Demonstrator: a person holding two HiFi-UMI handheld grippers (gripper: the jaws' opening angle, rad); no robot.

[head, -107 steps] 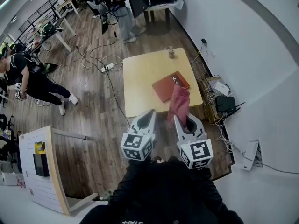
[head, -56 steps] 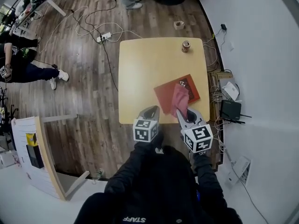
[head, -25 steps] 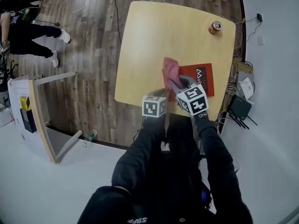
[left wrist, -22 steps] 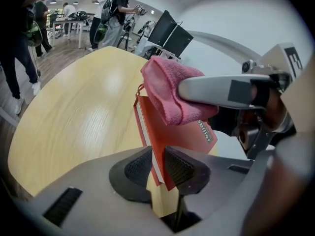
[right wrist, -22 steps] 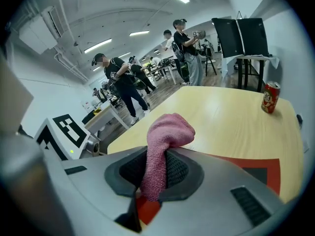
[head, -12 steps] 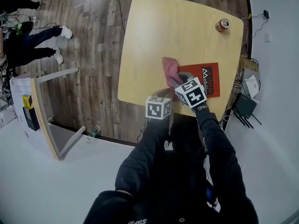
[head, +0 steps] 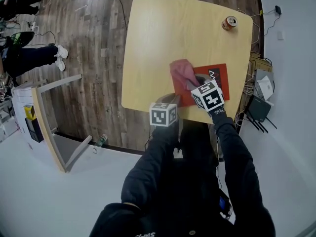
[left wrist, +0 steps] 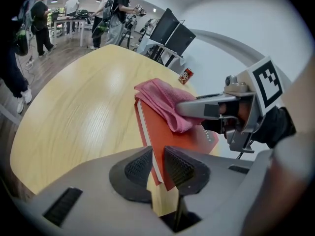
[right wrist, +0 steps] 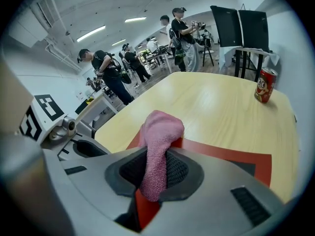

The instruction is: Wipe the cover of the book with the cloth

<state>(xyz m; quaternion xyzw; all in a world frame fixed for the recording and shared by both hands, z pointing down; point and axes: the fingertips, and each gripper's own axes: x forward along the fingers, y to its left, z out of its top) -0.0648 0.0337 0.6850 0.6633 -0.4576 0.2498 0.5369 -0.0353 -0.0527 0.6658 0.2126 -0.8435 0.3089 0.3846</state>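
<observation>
The cloth is clamped in the right gripper and pressed on the book's left half. The left gripper, jaws nearly together and empty, is held at the book's near corner. Unpinned, the book could be dragged by the stroke.

The table lies bare left of and beyond the book, with only the can near its far right corner, while the right gripper with the cloth and the left gripper crowd the book's near left part.
</observation>
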